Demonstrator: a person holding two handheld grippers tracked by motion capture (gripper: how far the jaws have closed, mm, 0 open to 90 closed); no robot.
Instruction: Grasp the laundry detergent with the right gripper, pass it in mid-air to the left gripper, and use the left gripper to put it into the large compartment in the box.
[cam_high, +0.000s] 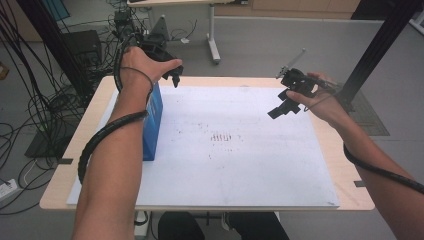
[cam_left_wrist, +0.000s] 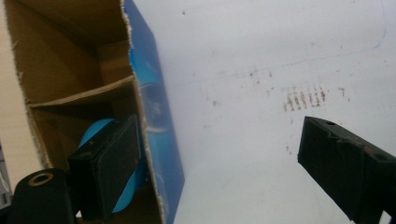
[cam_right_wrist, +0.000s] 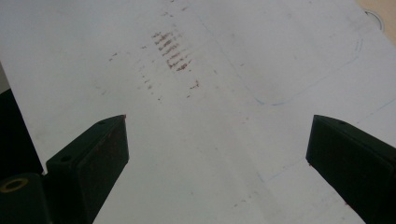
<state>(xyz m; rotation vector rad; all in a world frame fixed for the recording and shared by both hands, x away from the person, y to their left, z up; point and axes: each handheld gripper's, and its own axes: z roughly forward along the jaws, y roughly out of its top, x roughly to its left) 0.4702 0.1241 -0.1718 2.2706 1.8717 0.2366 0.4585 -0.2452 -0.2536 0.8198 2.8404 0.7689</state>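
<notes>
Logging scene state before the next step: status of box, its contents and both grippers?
blue box: upright on the white sheet, top open, edge torn.
blue round thing: inside the box, behind a cardboard divider.
left gripper: open, one jaw over the box opening, nothing held.
right gripper: open, empty, above the sheet.

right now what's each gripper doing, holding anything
left gripper: jaws open, holding nothing, above the open blue box
right gripper: jaws open, holding nothing

Light wooden table (cam_high: 345, 165), nearly covered by a large white sheet (cam_high: 250, 170) marked with small brown smudges (cam_high: 222, 137) near the middle. Blue cardboard box (cam_high: 152, 125) standing on the sheet's left edge, open top, brown inside.
</notes>
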